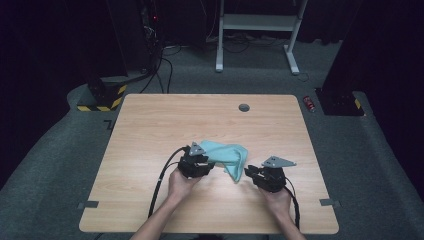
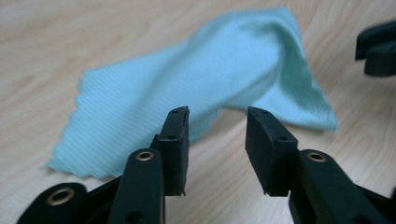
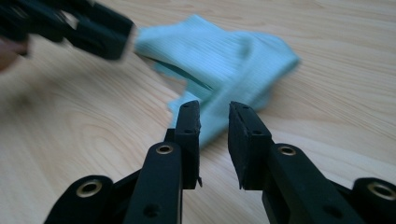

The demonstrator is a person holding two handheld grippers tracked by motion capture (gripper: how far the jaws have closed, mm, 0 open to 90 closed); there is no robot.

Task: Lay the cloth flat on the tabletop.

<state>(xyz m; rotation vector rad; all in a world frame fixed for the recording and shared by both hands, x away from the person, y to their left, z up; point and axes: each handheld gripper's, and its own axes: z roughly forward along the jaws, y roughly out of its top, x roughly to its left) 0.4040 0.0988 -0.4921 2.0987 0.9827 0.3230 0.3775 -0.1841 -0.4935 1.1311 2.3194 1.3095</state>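
- Left gripper [image 2: 217, 128] stands with its jaws apart and nothing between them, the near edge of the teal cloth [image 2: 201, 79] just past its tips.
- Right gripper [image 3: 214, 122] also has parted jaws, the gap narrower, holding nothing, the cloth's corner just ahead.
- Rumpled, the cloth lies on the wooden table [image 1: 150, 125] between both grippers.

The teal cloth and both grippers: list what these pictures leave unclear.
- Cloth: in the high view the left gripper covers its near left part.
- Cloth folds: how many layers lie under the raised fold cannot be told in the left gripper view; the far part is blurred.
- Left gripper in the right gripper view: smeared by motion, cut by the top left edge.
- Right gripper: in the high view too small to judge its gap.
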